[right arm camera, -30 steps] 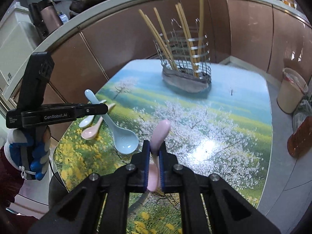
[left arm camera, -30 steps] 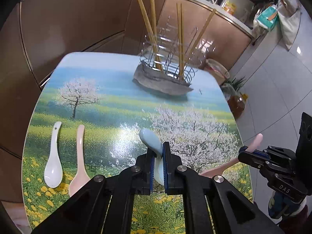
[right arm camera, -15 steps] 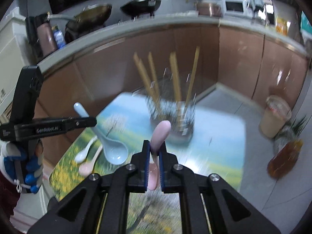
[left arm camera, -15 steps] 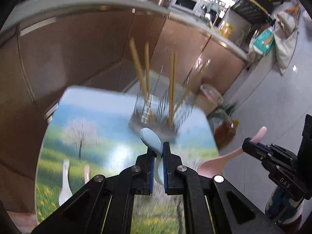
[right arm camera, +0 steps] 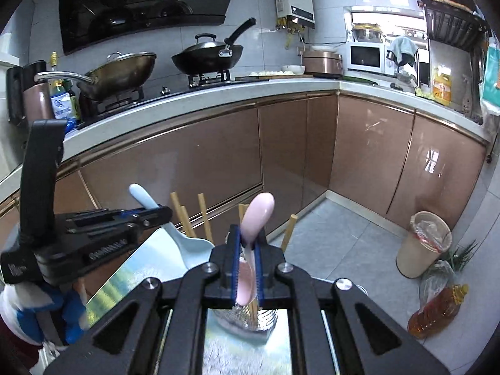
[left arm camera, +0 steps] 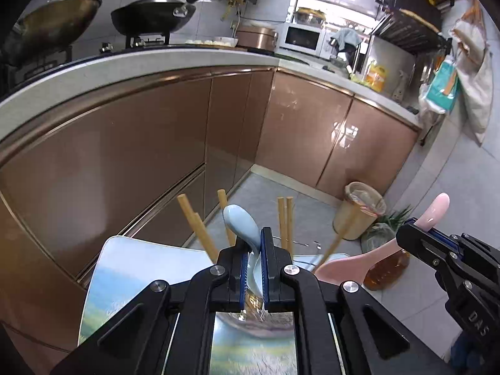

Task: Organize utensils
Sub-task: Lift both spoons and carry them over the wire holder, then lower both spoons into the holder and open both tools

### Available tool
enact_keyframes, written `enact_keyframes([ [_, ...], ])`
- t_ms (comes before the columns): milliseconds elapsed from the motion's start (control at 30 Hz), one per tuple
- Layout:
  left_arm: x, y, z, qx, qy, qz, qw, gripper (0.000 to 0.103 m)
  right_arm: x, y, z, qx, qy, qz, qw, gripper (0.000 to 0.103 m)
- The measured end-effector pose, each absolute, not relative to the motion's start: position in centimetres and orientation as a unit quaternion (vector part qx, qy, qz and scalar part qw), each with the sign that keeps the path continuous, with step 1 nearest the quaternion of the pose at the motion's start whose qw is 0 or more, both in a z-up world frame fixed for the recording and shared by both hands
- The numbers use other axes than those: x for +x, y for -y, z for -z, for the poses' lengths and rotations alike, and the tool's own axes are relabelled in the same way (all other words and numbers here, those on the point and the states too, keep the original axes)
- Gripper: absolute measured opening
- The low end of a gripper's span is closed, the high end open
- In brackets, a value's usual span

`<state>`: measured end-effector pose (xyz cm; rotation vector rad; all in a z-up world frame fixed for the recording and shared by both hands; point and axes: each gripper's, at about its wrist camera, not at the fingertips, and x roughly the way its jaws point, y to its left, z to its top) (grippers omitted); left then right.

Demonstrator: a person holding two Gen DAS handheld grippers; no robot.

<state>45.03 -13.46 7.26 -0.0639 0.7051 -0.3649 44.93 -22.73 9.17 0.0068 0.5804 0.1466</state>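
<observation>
Glossy pastel spoons (left arm camera: 242, 225) (blue, pink).

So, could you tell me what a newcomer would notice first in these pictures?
Two spoons held aloft: the left claw is shut on a pale blue spoon, the right claw on a pink spoon. Just beyond and below them, wooden chopsticks stand in a wire holder on the landscape-printed table.
</observation>
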Motion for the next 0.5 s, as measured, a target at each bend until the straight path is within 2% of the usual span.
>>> enact_keyframes([
  [300, 46.9, 14.9, -1.7, -0.006, -0.363, 0.180, 0.914, 0.008, 47.2, 22.1, -3.1, -0.038, -0.325, -0.067, 0.943, 0.008],
  [500, 47.2, 14.5, -0.2, -0.026, -0.386, 0.183, 0.904, 0.008, 46.7, 22.0, -0.8, -0.051, -0.346, -0.074, 0.934, 0.008],
])
